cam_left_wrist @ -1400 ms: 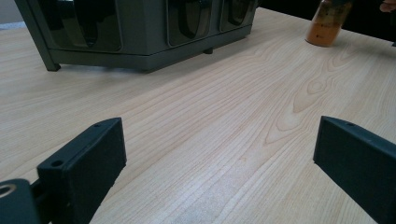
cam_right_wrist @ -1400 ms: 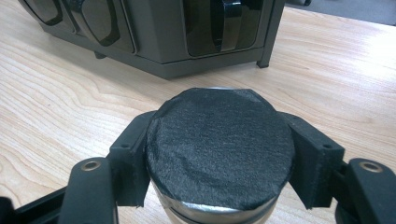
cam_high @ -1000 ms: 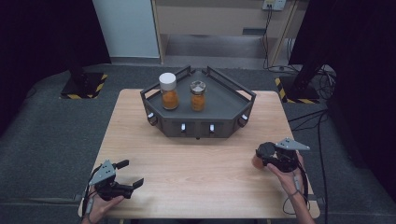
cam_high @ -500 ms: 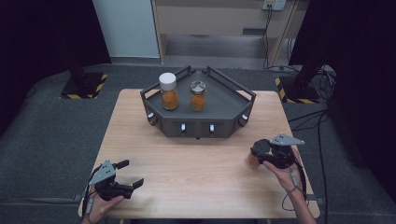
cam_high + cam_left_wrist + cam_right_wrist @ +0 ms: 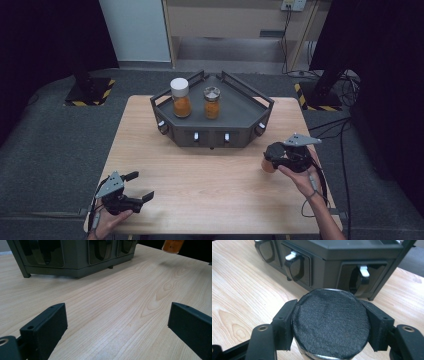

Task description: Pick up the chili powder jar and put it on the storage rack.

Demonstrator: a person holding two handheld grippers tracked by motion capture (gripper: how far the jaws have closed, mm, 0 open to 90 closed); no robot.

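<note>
My right gripper [image 5: 273,156] hangs above the table's right side, in front of the tray's right corner, shut on a jar [image 5: 268,164] with orange contents. In the right gripper view the jar's black lid [image 5: 330,322] sits clamped between both pads [image 5: 284,325]. The jar's orange bottom [image 5: 172,245] shows lifted off the wood at the top of the left gripper view. My left gripper [image 5: 141,186] rests near the front left corner of the table, its jaws wide open [image 5: 120,322] over bare wood.
A dark grey tray stand [image 5: 250,100] stands at the back middle of the wooden table [image 5: 210,180]. It carries a white-lidded jar [image 5: 180,97] and a grey-lidded jar [image 5: 212,102], both with orange contents. Its front faces have several round ports with white latches [image 5: 292,255].
My right gripper has risen with the jar and drifted a little left toward the tray. The left gripper has stayed in place.
</note>
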